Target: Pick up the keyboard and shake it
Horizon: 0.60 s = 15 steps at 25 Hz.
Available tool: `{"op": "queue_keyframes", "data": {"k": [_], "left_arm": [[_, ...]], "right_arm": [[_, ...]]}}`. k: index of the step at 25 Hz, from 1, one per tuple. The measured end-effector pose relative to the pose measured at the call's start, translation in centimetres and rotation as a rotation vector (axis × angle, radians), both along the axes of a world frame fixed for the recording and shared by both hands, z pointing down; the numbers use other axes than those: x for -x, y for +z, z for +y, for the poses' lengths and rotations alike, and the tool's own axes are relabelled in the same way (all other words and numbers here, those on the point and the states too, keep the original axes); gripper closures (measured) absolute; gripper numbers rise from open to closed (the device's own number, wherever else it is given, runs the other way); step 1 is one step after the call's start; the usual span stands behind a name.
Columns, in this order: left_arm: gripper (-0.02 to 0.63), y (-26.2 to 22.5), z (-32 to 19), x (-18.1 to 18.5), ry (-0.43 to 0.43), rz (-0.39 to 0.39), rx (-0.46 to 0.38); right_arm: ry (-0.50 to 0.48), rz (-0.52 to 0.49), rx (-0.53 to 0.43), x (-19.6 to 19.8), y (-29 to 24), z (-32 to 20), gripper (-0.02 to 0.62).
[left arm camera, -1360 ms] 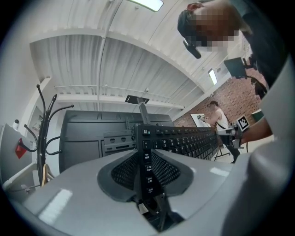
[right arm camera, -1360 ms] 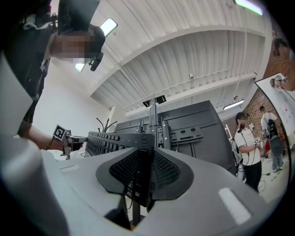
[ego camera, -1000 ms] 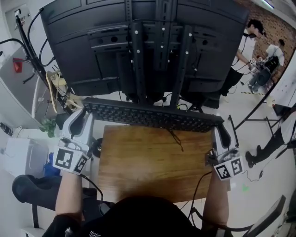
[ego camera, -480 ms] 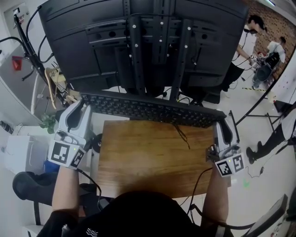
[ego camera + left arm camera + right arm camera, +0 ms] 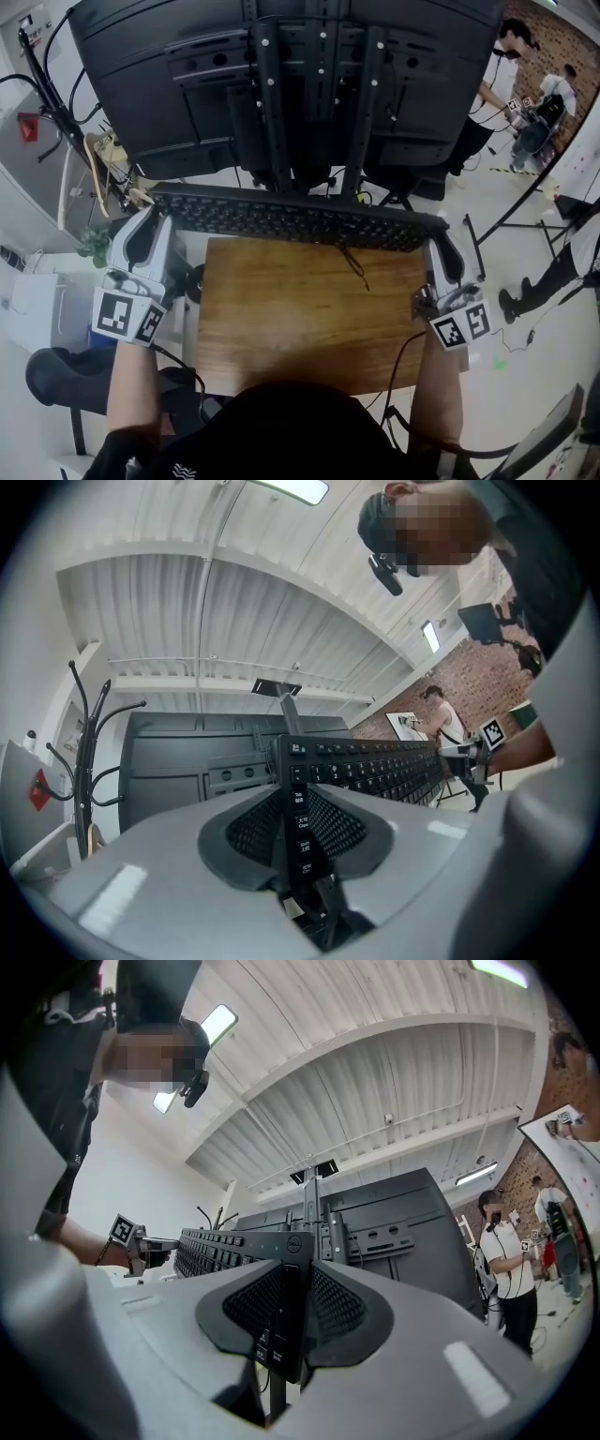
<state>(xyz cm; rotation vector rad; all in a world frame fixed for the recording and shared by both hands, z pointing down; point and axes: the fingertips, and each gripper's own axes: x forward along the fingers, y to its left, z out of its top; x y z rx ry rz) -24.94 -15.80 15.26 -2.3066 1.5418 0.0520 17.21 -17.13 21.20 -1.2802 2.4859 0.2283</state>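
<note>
I'm holding the black keyboard across mid-frame, left claw clamping its left end, right claw clamping its right end, the wooden desk lying just below it.

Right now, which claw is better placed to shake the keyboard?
Neither alone. The left claw clamps the keyboard at its left end, the right claw at its right end; shake with both.
</note>
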Motion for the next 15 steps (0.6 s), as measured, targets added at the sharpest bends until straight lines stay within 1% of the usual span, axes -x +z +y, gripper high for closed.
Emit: {"op": "queue_keyframes", "data": {"k": [7,15], "left_arm": [[0.520,-0.2,-0.1,1.3,-0.023,0.031,0.004],[0.520,-0.1,-0.3,2.1,-0.027,0.047,0.011]], "right_arm": [[-0.021,0.016,-0.003,1.2,-0.4,-0.7,0.499],[-0.021,0.019,-0.001,2.1,-0.2,-1.1,0.499]]}}
